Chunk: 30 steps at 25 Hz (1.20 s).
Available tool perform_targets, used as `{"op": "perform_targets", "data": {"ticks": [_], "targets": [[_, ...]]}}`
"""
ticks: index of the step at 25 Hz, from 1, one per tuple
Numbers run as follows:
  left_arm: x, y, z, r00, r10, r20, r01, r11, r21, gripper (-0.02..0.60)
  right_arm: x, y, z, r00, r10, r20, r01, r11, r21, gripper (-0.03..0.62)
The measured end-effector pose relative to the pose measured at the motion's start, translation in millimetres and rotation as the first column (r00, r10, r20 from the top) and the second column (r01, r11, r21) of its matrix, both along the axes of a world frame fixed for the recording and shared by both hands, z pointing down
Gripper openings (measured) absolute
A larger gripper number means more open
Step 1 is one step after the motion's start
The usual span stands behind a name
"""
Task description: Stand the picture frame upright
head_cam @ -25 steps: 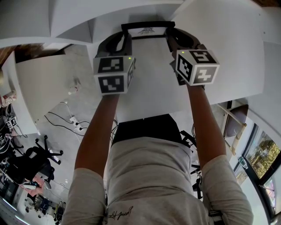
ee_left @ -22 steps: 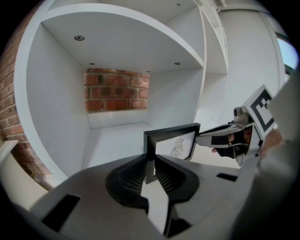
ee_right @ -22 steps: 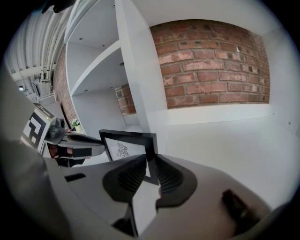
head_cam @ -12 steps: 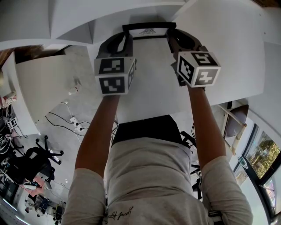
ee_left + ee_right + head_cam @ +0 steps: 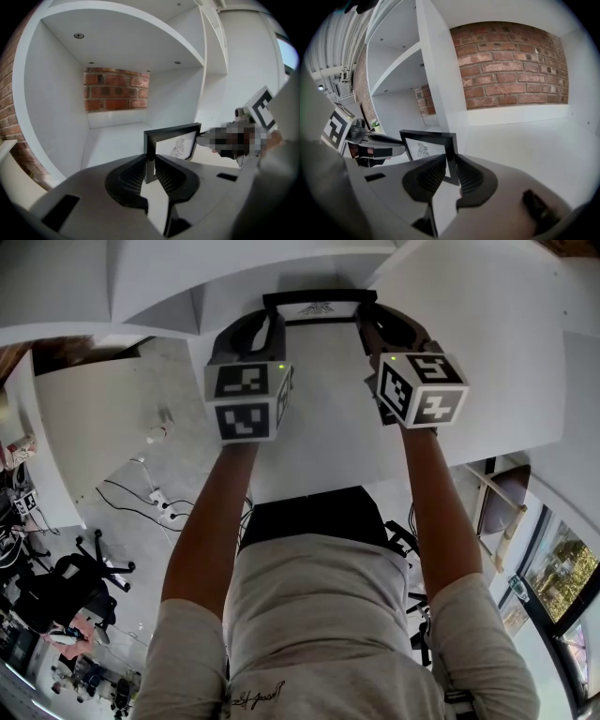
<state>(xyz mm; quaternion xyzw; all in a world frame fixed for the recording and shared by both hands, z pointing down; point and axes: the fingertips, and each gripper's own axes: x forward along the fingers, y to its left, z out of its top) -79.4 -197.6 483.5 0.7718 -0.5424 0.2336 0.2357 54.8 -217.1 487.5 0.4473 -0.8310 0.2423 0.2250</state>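
Head view: left claw (image 5: 273,326) and right claw (image 5: 367,329) clamp the black rectangular picture frame (image 5: 319,297) upright, barely shifted lately; only release seems left.

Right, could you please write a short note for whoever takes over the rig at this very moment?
Left gripper: shut on the left edge of the picture frame.
Right gripper: shut on the frame's right edge.
Frame: held upright between both grippers over the white shelf, with its drawing facing the person. The jaws hide whether its bottom edge rests on the shelf.
Done: the frame is upright, but only in the grip.
Left: probably settle it so that it stands by itself, then open both grippers and draw them back.
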Motion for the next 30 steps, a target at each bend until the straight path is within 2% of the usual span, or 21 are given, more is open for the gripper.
{"op": "perform_targets", "data": {"ticks": [6,11,30], "targets": [[0.0,-0.8,0.9,1.0,0.004,0.022,-0.004,1.0,0.001,0.072,0.0,1.1,2.0,1.0,0.007,0.006,-0.007,1.0,0.0,0.079],[-2.2,-1.3,4.3,1.0,0.001,0.02,-0.001,1.0,-0.007,0.11,-0.4,0.0,3.3,1.0,0.003,0.005,-0.003,1.0,-0.002,0.08],[4.1,5.9,0.9,1.0,0.003,0.012,-0.003,1.0,0.0,0.116,1.0,7.2,2.6,1.0,-0.006,0.009,0.007,1.0,-0.007,0.08]]}}
